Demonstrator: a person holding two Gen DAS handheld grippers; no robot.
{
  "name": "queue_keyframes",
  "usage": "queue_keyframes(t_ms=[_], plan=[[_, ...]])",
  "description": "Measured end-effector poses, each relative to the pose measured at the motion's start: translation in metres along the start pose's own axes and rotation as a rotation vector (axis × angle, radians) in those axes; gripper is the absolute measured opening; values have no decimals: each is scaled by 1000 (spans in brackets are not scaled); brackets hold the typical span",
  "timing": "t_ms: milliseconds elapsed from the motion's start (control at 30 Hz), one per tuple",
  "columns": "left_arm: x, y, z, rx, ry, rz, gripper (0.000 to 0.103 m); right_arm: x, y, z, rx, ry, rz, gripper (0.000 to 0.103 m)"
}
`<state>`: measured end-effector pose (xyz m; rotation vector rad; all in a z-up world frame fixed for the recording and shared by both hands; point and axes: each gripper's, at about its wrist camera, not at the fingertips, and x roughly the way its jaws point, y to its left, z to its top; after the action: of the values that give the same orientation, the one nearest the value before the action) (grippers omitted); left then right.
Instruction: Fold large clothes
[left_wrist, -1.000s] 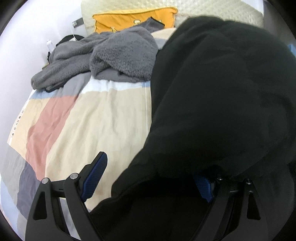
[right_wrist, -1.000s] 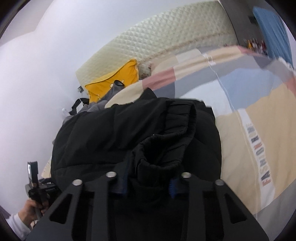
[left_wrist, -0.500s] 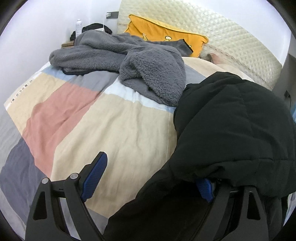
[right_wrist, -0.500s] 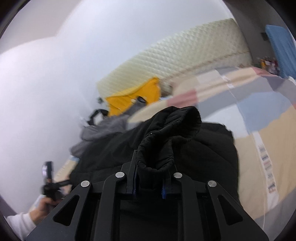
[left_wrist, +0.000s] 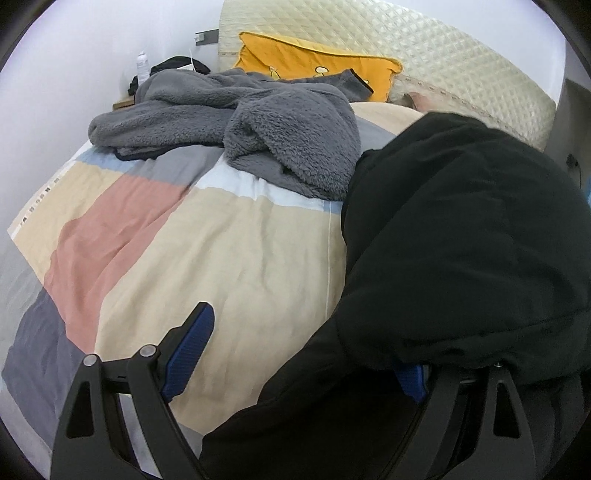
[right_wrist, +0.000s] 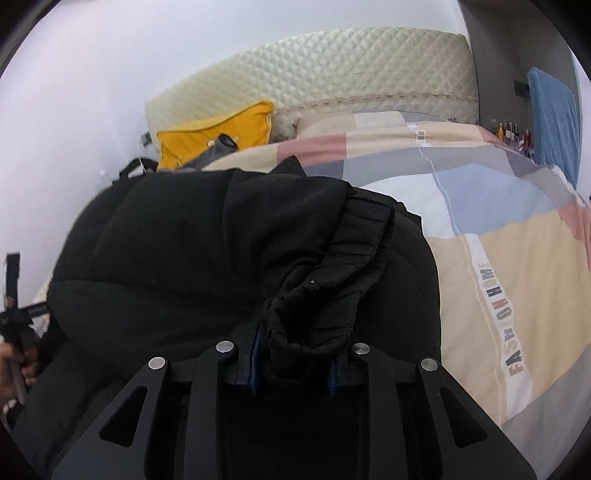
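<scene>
A bulky black padded jacket (left_wrist: 461, 240) lies on the bed at the right of the left wrist view and fills the middle of the right wrist view (right_wrist: 177, 251). My left gripper (left_wrist: 303, 350) is open; the jacket drapes over its right finger, and its left finger (left_wrist: 188, 347) is bare above the duvet. My right gripper (right_wrist: 293, 365) is shut on the jacket's ribbed cuff (right_wrist: 332, 291), which bunches up between the fingers.
A patchwork duvet (left_wrist: 207, 258) covers the bed. A grey fleece garment (left_wrist: 266, 122) lies heaped at the far side, before a yellow pillow (left_wrist: 314, 74) and quilted headboard (right_wrist: 351, 74). A bottle (left_wrist: 142, 62) stands on the bedside table. Blue fabric (right_wrist: 554, 118) hangs at right.
The right gripper, still holding the cuff, has come back down toward the jacket after lifting. The left wrist view has shifted so more of the duvet and headboard shows.
</scene>
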<state>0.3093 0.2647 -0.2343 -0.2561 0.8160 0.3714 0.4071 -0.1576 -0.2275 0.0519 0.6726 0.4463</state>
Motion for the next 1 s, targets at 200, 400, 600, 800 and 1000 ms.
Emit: queue_keyframes(t_ms=[200,400,600,800,1000], plan=[[-14,1,0,0,-19,8,89,-11,5,1,29,52,35,40],[-55,3,-16,-43,-30,-14,89,-49,25,-3,35,8,91,72],[-115,-17,-25,96,-133,-39,89,-108,56,-5,-23,-60,87,72],[-186,-25,-31,143,-200,-133,89,-188,75,-1,-6,-144,99,72],[-272,-26,-10,119,-292,-137,90,-259,97,18,-9,-172,99,72]])
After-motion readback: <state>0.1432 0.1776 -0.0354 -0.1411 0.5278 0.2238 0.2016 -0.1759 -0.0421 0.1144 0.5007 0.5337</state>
